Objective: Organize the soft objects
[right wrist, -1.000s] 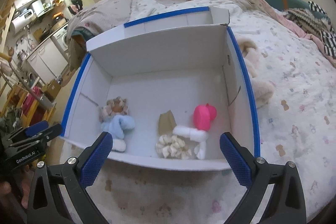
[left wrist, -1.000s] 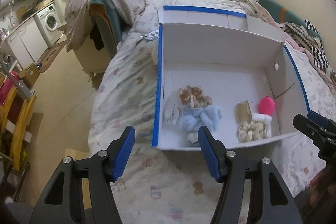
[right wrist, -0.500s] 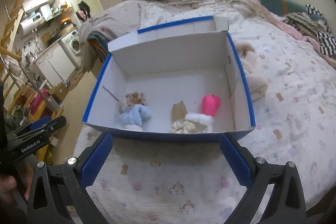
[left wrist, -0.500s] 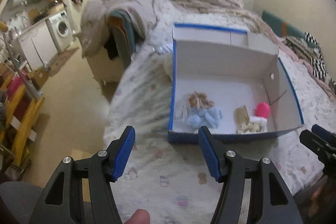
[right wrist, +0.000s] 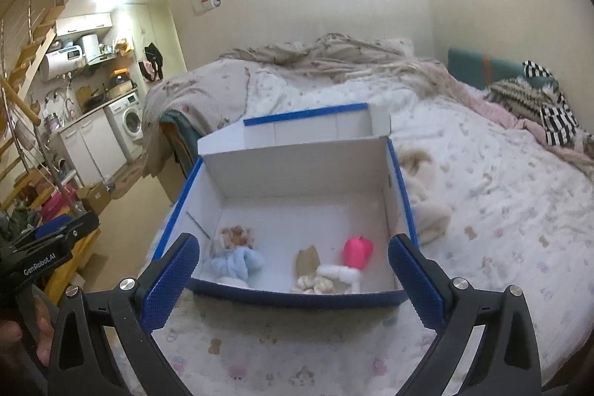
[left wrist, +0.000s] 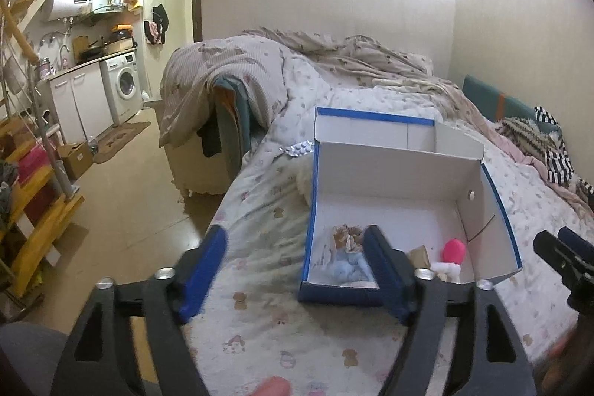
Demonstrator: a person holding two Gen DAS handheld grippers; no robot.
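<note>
A white box with blue edges (left wrist: 401, 188) (right wrist: 297, 173) lies open on the bed. Inside it are a light blue fluffy item (right wrist: 237, 262), a brown and cream scrunchie (right wrist: 234, 236), a pink soft toy (right wrist: 356, 251), a cream scrunchie (right wrist: 315, 282), a white fuzzy piece (right wrist: 341, 273) and a tan piece (right wrist: 307, 258). My left gripper (left wrist: 297, 270) hangs over the bed in front of the box, its jaws opening with nothing between them. My right gripper (right wrist: 293, 279) stands open and bare before the box's near wall.
A cream plush item (right wrist: 427, 206) lies on the sheet right of the box. A crumpled quilt (left wrist: 334, 62) and striped clothes (right wrist: 549, 106) sit at the back. A blister pack (left wrist: 299, 148) lies left of the box. The floor, washing machine (left wrist: 122, 84) and shelves are at left.
Both grippers have pulled back and up from the box, which now looks smaller and farther. The left gripper's jaws have spread wider. The items in the box have not moved.
</note>
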